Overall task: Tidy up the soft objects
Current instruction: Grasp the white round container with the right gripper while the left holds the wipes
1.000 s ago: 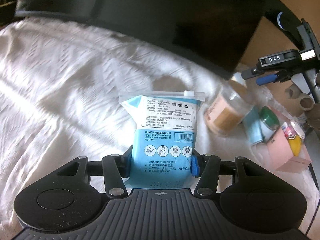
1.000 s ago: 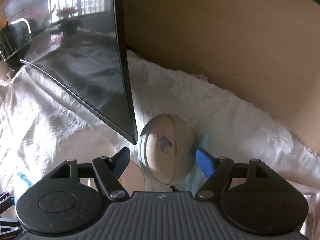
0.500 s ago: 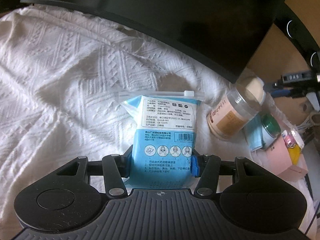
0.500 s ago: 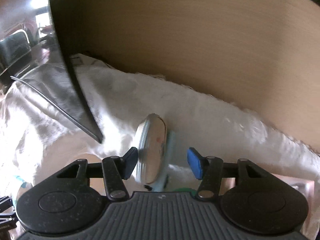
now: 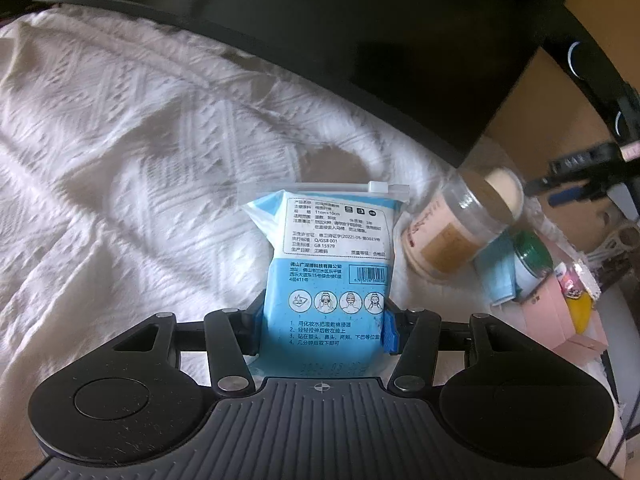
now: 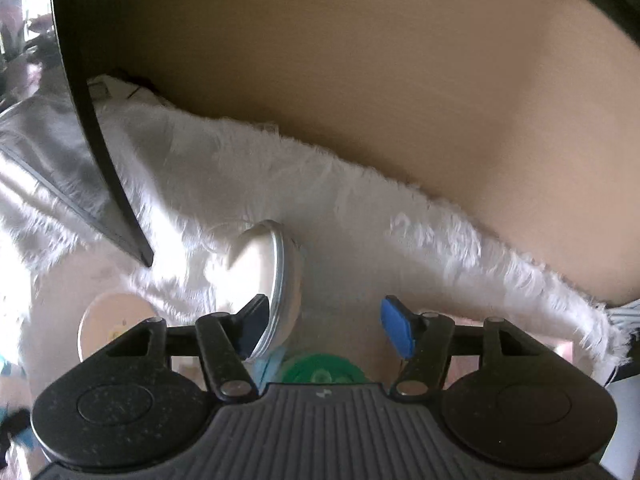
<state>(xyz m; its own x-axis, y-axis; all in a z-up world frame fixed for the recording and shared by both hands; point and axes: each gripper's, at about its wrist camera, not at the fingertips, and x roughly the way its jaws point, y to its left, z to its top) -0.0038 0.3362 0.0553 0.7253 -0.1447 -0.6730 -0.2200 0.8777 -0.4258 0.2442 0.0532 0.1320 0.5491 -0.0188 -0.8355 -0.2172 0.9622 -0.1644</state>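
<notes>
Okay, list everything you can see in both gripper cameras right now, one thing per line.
blue pack: one, blue and white, centre
clear jar: one, beige label, tilted, right of the pack
green-lidded jar: one, right of the clear jar
pink box: one, far right
round disc: one, cream, silver rim, against one gripper finger
white cloth: one, spread underneath
black screen: one, behind
left gripper: black, shut on the blue pack
right gripper: black, jaws just been opening, disc between them, other pad clear

Blue pouch (image 5: 328, 280) btm behind gripper body; green lid (image 6: 320, 370) half hidden; pink box (image 5: 560, 316) contents blurred.
</notes>
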